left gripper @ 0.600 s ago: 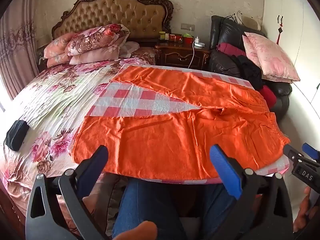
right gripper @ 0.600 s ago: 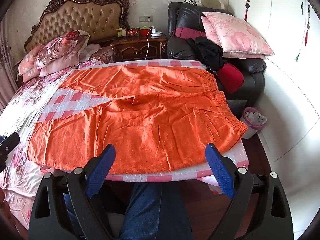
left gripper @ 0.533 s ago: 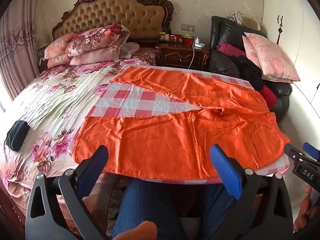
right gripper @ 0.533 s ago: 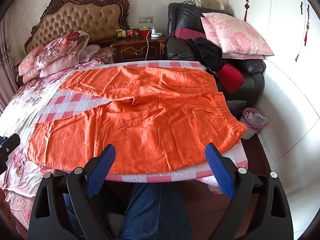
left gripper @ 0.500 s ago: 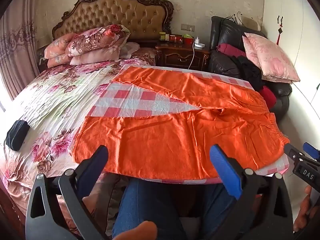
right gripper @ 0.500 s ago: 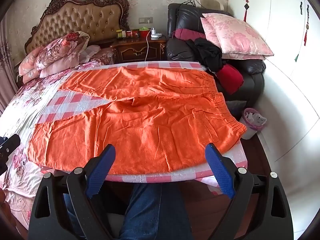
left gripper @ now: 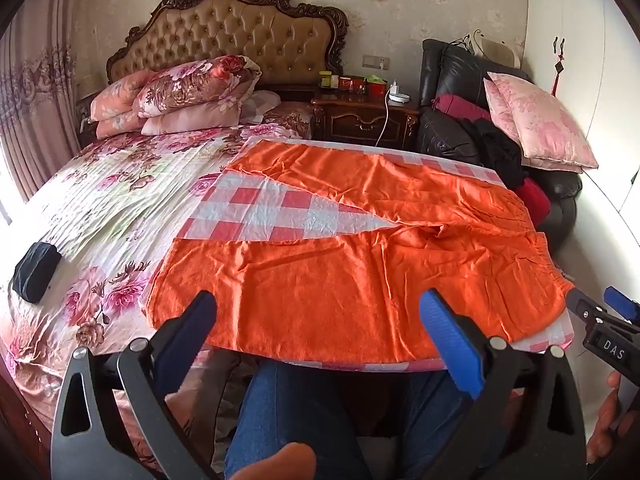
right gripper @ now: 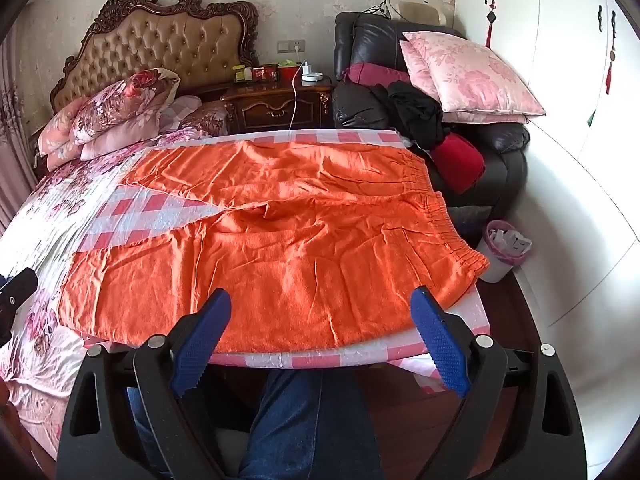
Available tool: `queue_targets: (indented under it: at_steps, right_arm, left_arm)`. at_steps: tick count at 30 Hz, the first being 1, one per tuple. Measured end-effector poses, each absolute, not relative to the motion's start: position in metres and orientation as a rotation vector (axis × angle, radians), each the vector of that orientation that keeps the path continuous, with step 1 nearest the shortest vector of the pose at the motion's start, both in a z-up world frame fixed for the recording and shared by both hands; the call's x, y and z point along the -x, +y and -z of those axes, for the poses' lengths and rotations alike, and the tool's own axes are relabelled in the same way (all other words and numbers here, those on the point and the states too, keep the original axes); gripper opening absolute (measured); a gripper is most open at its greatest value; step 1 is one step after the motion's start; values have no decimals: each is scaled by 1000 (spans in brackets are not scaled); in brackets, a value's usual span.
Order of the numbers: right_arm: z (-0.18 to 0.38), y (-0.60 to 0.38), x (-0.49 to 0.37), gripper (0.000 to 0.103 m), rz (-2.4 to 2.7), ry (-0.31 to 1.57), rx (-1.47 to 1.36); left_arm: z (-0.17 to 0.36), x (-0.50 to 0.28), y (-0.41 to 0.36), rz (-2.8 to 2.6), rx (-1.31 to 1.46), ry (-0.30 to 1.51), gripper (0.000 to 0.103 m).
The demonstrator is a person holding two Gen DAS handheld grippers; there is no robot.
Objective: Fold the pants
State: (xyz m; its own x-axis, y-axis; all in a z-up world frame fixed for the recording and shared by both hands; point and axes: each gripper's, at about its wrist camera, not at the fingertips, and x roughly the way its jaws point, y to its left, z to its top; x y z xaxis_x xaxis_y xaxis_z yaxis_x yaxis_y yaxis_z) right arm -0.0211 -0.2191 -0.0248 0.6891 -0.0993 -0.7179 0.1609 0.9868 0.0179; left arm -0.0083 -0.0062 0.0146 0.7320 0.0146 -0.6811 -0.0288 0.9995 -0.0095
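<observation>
A bed with a pink floral quilted cover [left gripper: 120, 200] fills the room, its tufted tan leather headboard with dark carved frame [left gripper: 236, 28] at 11 o'clock in the left wrist view. A red-and-white checked cloth [left gripper: 276, 216] lies over the near half of the bed. On it one pair of bright orange fabric pants [right gripper: 280, 248] lies spread flat, the two legs splayed toward 9 o'clock and the elastic waistband toward 3 o'clock. One dark carved wooden nightstand [right gripper: 276, 104] stands at 12 o'clock, one black leather armchair [right gripper: 504, 148] at 2 o'clock, and one small white waste bin [right gripper: 500, 256] at 3 o'clock. The left gripper [left gripper: 316, 320] and the right gripper [right gripper: 320, 312] both tilt downward above the pants' near edge, jaws spread wide, nothing between them. Blue-jeaned legs [right gripper: 312, 428] show below.
</observation>
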Motion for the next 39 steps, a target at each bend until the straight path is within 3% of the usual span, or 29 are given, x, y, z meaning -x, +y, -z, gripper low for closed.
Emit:
queue_targets:
  at_steps: [39]
  right_arm:
    - [23,-213,20,88,184,780,-23]
  left_arm:
    - [-16,13,-7,-21,25,728,101]
